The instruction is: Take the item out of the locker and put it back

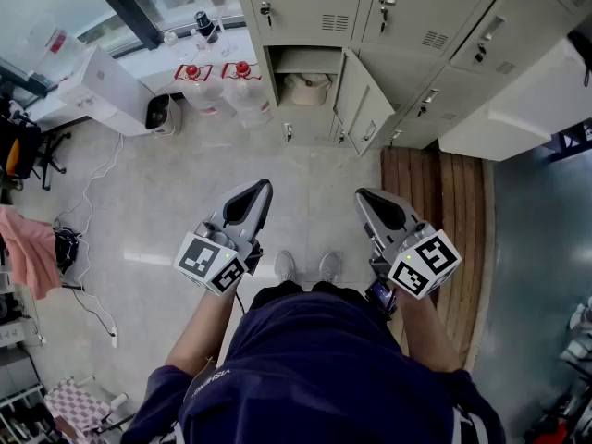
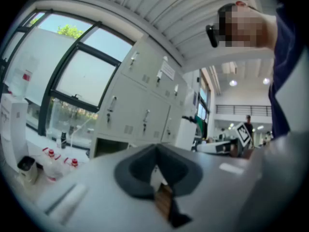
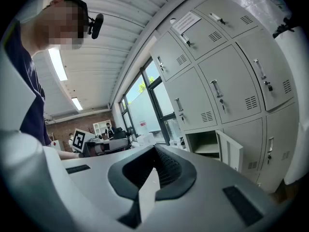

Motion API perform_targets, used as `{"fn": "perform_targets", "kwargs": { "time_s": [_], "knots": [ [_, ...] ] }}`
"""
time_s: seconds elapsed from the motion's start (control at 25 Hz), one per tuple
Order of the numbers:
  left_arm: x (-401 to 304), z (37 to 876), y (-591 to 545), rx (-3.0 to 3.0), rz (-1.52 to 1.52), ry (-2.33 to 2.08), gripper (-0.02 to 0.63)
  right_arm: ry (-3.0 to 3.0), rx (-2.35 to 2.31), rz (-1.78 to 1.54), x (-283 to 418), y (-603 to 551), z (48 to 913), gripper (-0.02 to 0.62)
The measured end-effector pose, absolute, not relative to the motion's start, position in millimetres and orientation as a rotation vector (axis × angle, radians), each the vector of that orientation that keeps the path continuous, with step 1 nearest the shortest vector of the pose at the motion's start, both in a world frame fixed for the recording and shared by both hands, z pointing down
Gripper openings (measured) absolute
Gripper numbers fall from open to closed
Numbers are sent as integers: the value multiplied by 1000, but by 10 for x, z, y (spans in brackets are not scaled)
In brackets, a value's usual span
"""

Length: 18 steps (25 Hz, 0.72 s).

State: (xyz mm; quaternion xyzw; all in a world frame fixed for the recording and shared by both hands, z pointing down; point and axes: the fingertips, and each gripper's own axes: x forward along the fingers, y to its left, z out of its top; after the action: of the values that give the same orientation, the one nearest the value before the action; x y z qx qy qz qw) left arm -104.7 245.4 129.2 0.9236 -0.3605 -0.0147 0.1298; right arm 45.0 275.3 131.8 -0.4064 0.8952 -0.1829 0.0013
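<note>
The lowest locker compartment (image 1: 305, 81) stands open, its door (image 1: 359, 109) swung out to the right. Inside sits a pale beige, rounded item (image 1: 307, 89). I stand a few steps back from it, with my shoes on the grey floor. My left gripper (image 1: 263, 186) and right gripper (image 1: 363, 195) are held side by side at waist height and aim toward the lockers. Both are shut, with nothing between the jaws. The left gripper view shows its closed tips (image 2: 155, 150) and the open compartment (image 2: 104, 146). In the right gripper view, the open compartment (image 3: 205, 143) and its door (image 3: 231, 151) lie beyond the closed tips (image 3: 155, 149).
Two large water bottles with red caps (image 1: 222, 89) stand left of the open locker. A white box (image 1: 100, 89) is farther left. Cables (image 1: 88, 248) trail over the floor at the left. A wooden slatted platform (image 1: 444, 206) lies on the right below more lockers (image 1: 435, 26).
</note>
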Motion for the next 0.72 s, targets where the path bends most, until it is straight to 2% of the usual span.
{"fn": "perform_targets", "kwargs": {
  "time_s": [0.72],
  "knots": [
    [-778, 1460, 2399, 2649, -25, -1080, 5, 2806, -1215, -623, 670, 2659, 1436, 8]
  ]
}}
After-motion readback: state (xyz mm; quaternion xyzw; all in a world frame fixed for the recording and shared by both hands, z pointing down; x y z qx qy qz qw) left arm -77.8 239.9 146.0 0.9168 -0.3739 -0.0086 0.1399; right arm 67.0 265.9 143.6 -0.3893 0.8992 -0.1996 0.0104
